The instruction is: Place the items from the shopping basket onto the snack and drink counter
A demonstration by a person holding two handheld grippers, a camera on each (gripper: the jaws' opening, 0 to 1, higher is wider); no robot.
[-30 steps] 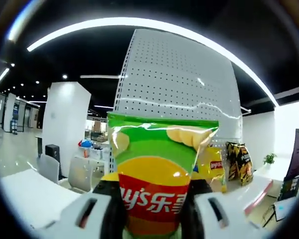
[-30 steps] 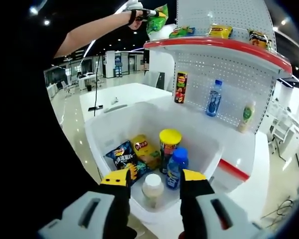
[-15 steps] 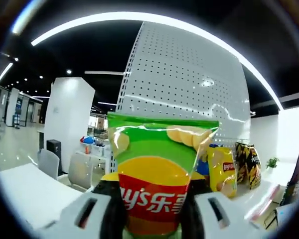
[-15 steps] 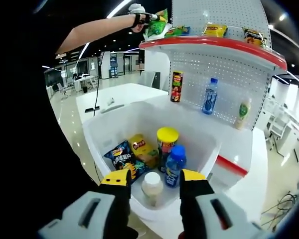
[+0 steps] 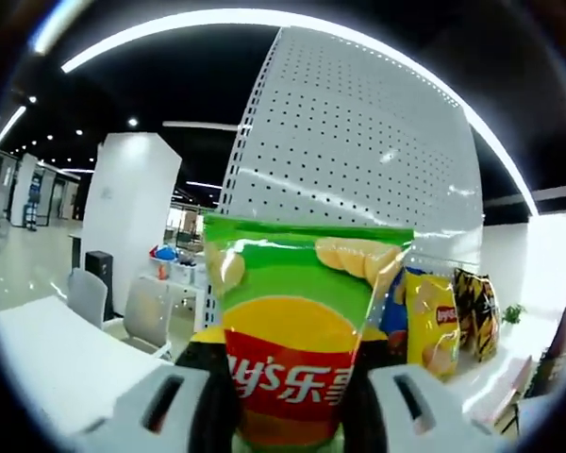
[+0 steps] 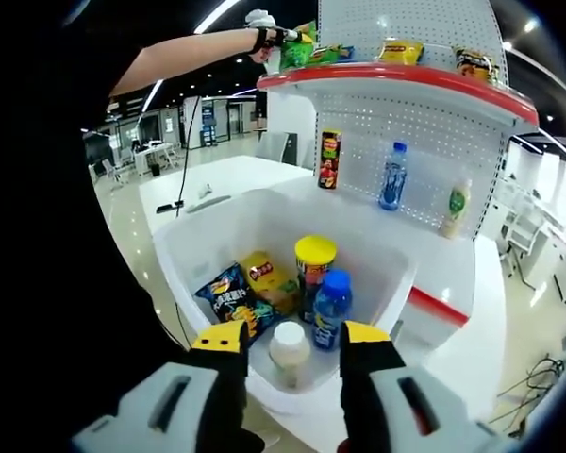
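Observation:
My left gripper (image 5: 288, 382) is shut on a green chip bag (image 5: 297, 321), held upright in front of the white pegboard panel (image 5: 358, 142). In the right gripper view the same left gripper (image 6: 285, 36) holds the green bag (image 6: 302, 47) at the left end of the red-edged top shelf (image 6: 406, 80). My right gripper (image 6: 283, 354) hangs open over the white basket (image 6: 203, 241). In the basket lie a blue chip bag (image 6: 228, 300), a yellow bag (image 6: 264, 276), a yellow-lidded can (image 6: 314, 264), a blue-capped bottle (image 6: 330, 302) and a white-capped bottle (image 6: 289, 344).
A yellow chip bag (image 5: 432, 321) and dark bags (image 5: 478, 311) stand on the top shelf to the right. On the lower counter are a snack can (image 6: 329, 159), a water bottle (image 6: 391, 176) and a green-label bottle (image 6: 456, 209). White tables and chairs (image 5: 85, 297) lie behind.
The left gripper has carried the green bag closer to the top shelf and its pegboard. The right gripper stays open over the basket; its view has shifted slightly.

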